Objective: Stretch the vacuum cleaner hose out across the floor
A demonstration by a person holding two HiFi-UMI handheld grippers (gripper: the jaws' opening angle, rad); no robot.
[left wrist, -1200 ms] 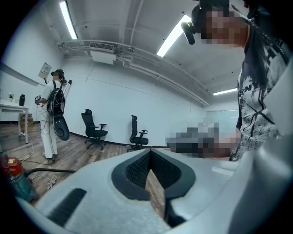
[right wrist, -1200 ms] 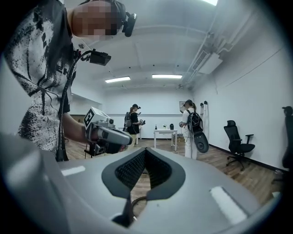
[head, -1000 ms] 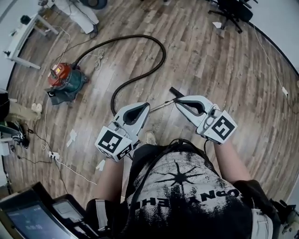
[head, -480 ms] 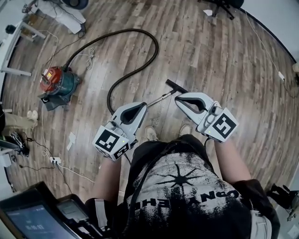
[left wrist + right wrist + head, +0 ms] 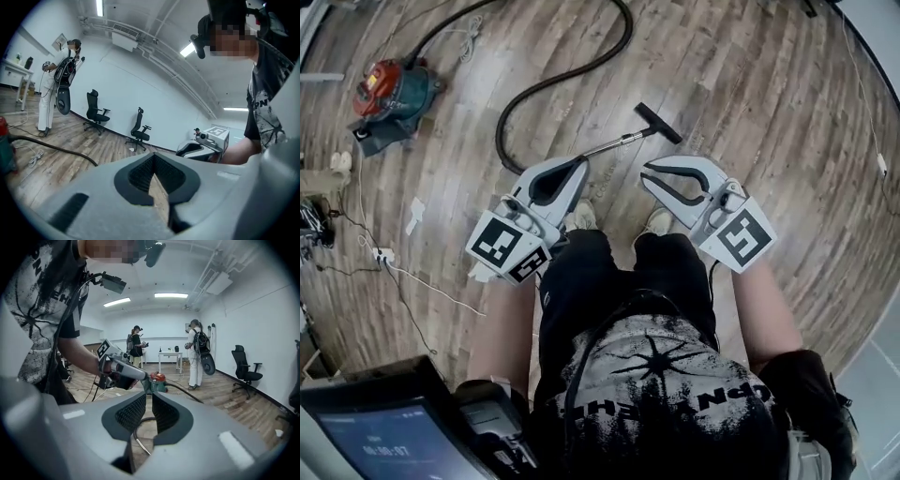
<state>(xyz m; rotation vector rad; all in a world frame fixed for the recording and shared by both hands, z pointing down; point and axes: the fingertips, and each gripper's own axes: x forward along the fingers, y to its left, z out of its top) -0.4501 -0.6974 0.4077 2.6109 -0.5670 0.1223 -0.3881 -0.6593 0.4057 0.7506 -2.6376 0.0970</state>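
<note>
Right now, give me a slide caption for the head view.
Vacuum hose loops across the wood floor from canister to wand, not yet straight.

Person from above, grey short-sleeved T-shirt [image 5: 675,375] with black starburst print and lettering, black trousers [image 5: 600,272], pale shoes [image 5: 579,217], thin black cable [image 5: 574,375] curving across the shirt front, left gripper [image 5: 579,165] and right gripper [image 5: 645,178] in light grey shells (each bearing a black-and-white marker cube [image 5: 508,248]).

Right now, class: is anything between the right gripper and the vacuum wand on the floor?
Nothing visible. The wand lies on bare floor just beyond the right gripper, whose fingers are opening with nothing between them.
</note>
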